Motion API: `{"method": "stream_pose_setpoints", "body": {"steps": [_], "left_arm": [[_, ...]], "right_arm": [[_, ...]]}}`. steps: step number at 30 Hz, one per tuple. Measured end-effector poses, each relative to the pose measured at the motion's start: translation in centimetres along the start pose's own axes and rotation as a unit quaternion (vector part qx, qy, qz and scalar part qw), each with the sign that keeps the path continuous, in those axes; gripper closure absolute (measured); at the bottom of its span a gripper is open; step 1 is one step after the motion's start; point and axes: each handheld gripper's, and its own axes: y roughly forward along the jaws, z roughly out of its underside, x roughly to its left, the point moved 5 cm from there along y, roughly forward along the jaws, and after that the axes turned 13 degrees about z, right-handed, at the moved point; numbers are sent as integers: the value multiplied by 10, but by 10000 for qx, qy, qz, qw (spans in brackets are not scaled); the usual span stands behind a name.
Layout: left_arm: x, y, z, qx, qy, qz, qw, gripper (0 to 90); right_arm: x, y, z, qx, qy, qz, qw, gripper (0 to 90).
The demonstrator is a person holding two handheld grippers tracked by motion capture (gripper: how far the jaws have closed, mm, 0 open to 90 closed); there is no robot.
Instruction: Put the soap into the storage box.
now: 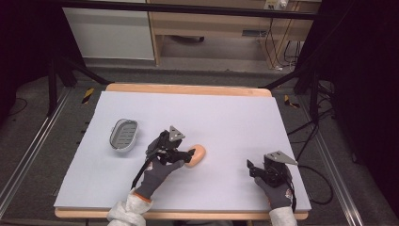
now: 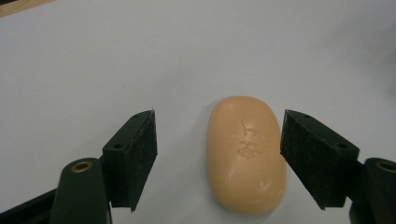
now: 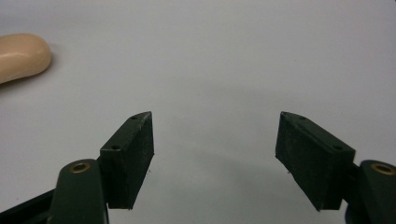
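Soap bar (image 2: 246, 154) laid flat mid-table, straddled by spread left gripper (image 2: 217, 158), off-centre toward right jaw. Right gripper (image 3: 214, 158) spread, idle, near right. Risk: soap squirted sideways if clamped unevenly.

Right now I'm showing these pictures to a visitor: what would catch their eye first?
Probably the peach-coloured soap bar lying flat near the middle of the white table, with the open left gripper straddling it, not yet gripping. Next, the grey slotted soap dish to its left, and the right gripper open over bare table at the near right.
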Motion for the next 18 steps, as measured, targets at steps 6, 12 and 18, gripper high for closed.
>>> {"method": "stream_pose_setpoints", "body": {"steps": [6,12,18], "left_arm": [[-4,10,0,129,40,56,9999,264],[-5,19,1,274,55,61,9996,260],[-7,25,2,409,112,70,9991,251]], "right_arm": [[0,0,0,4,-9,-6,10000,283],[0,0,0,7,-3,-17,10000,283],[0,0,0,11,16,-37,10000,284]]}}
